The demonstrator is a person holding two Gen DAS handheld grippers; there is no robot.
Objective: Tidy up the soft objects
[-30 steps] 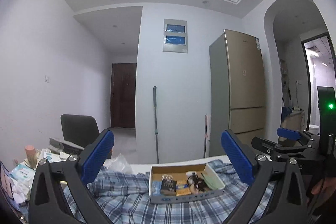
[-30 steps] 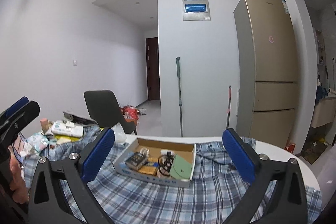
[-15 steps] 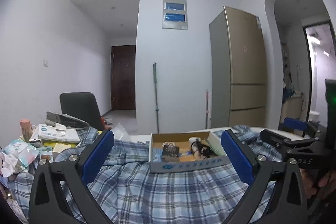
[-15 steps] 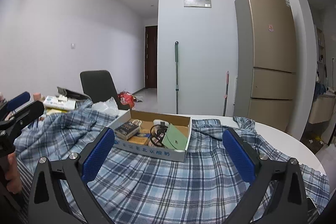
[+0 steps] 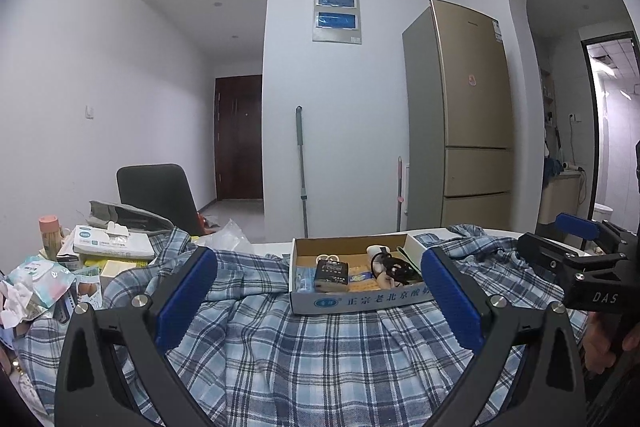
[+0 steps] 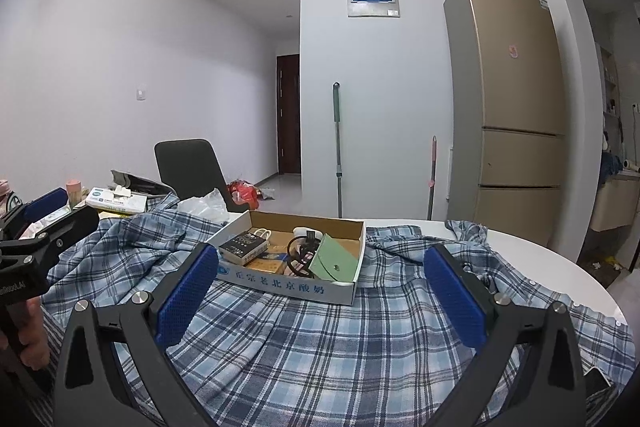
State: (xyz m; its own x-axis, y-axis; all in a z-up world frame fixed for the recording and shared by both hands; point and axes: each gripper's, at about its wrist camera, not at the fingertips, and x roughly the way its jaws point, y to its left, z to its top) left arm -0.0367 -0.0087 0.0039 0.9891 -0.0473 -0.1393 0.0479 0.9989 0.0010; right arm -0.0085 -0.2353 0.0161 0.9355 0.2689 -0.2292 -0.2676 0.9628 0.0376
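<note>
While both tools (image 5: 318, 301) (image 6: 320, 297) gape empty, plaid shirt (image 6: 320, 347) blankets table to rim (image 6: 560, 259); box (image 6: 288, 283) atop.

A cardboard box (image 5: 356, 301) sits straight ahead of the claws, just past their tips, holding a small black box (image 6: 244, 247), a green pouch (image 6: 334, 263) and dark cables (image 6: 300, 253). To the left lie a tissue pack (image 5: 114, 245), a pink-capped jar (image 5: 50, 235) and crumpled wrappers (image 5: 38, 285). Farther off on that side stands a black chair (image 6: 190, 167). Beyond the box, a mop (image 5: 302, 167) leans on the wall, and a gold fridge (image 6: 508, 99) stands to the right.
</note>
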